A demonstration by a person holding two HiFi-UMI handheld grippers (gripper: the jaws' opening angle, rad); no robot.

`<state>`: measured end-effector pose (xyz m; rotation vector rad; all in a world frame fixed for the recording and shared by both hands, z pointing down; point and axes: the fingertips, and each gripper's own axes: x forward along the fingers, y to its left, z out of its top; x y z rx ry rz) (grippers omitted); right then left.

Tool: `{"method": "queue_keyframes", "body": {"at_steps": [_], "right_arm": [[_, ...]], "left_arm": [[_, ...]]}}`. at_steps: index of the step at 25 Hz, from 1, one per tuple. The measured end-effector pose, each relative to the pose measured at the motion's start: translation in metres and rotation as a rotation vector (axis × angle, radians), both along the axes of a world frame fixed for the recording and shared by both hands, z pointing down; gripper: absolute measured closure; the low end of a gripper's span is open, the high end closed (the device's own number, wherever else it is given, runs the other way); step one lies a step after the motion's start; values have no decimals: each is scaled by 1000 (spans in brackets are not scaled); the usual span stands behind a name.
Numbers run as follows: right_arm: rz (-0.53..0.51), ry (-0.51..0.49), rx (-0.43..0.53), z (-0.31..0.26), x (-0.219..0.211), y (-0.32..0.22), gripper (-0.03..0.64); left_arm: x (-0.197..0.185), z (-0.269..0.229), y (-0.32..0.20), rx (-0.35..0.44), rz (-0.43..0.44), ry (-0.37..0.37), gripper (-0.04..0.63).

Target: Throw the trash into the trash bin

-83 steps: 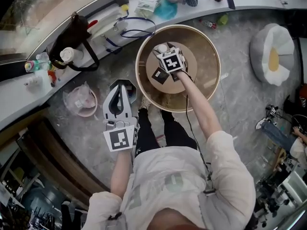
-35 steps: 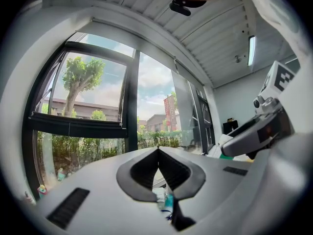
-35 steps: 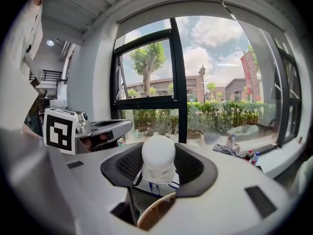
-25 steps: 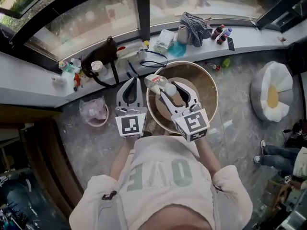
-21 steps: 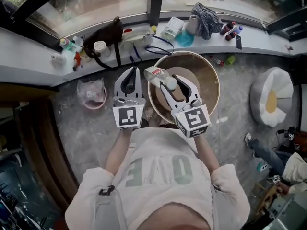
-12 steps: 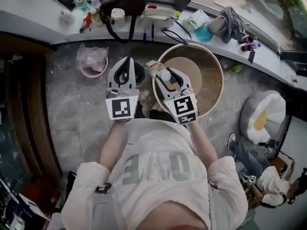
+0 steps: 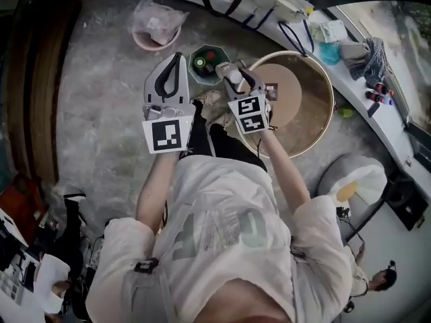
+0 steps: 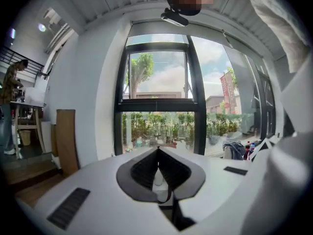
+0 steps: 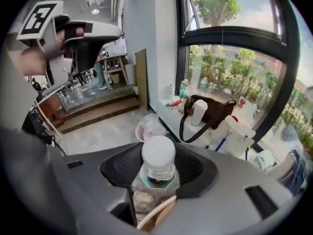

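Note:
A small clear plastic bottle point(image 7: 227, 70) with a white cap is the trash, and my right gripper point(image 7: 234, 73) is shut on it. In the right gripper view the bottle point(image 9: 157, 166) stands between the dark pads, cap toward the tips. On the stone floor stands a dark green octagonal trash bin point(image 7: 204, 62) with a few items inside. The bottle hangs by the bin's right rim. My left gripper point(image 7: 176, 58) is shut and holds nothing, just left of the bin. Its tips meet in front of a tall window in the left gripper view point(image 8: 157, 150).
A pink bin lined with a clear bag point(image 7: 156, 29) stands beyond the green one. A round wooden table point(image 7: 316, 113) is close on the right. A white window sill carries a black bag point(image 9: 210, 109) and a white cup point(image 9: 199, 112). A white floor cushion point(image 7: 350, 180) lies further right.
Both grippers have swung left off the round table and dropped toward the green bin. The right one still grips the bottle. The left one stays shut and empty.

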<state>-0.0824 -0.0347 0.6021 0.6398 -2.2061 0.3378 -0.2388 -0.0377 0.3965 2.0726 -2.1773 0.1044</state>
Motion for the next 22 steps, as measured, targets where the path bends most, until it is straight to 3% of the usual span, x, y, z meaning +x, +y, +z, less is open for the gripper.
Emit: {"method": "queue_keyframes", "body": {"at_steps": [10,13,16,22], "right_arm": [[-86,50,-4,61,-31,6,416],[-89,69,-2,73,-32,6,416],[-103,76,-10,79,-33,11,345],[-59,37,-4,58,-26,-3,342]], "left_arm": [[-28,25,28,-42,-96,13,584],[-30,27,28,-37,-102,12,584],[-30,28,32,-42,-104,16,584],[-18,19,20,-35,-69,7,584]]}}
